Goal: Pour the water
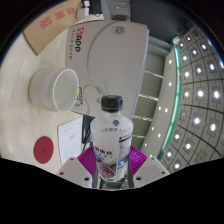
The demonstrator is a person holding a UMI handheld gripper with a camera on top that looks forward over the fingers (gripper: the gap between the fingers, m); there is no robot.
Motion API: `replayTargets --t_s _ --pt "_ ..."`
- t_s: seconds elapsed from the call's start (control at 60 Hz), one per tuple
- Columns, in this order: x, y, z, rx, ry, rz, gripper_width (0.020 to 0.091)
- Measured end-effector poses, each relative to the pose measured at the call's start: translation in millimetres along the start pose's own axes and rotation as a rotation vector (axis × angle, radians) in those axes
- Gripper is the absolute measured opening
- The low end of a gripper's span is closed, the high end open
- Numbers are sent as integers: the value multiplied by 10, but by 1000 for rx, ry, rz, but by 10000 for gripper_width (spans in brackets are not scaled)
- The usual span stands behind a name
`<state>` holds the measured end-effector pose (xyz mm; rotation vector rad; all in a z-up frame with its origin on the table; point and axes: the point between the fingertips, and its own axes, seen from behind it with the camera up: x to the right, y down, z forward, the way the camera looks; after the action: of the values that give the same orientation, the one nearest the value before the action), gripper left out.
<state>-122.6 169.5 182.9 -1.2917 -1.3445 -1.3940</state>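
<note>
The bottle [112, 140] is a small clear plastic one with a black cap and a white printed label. It stands between the gripper [110, 168] fingers, lifted and leaning a little, with the table well below it. The pink pads [92, 160] press on its lower body from both sides, so the fingers are clamped on it.

The white cup [52, 88] sits beyond the bottle and off to the left on the white table [130, 55]. A cardboard box [55, 30] lies behind it. A red disc [46, 152] is nearer, left of the fingers.

Handling, as judged from here: thin plastic wall, likely to dent under squeeze and smooth enough to slip. Weight depends on the fill, which I cannot read through the label. The hold is low on the body, below the label; that seems sound for tipping. The cap appears on, so nothing can pour yet.
</note>
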Motion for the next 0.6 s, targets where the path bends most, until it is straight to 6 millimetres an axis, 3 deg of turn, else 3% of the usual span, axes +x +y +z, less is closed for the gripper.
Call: replayTargets --t_s 0.183,0.317,0.45,0.6 --pt "-161 -275 101 47 26 -253 409" --pt "-229 -293 131 58 1 -255 408" --pt "-153 -265 121 57 -29 -102 409" --pt "-6 -146 39 57 -109 268 412"
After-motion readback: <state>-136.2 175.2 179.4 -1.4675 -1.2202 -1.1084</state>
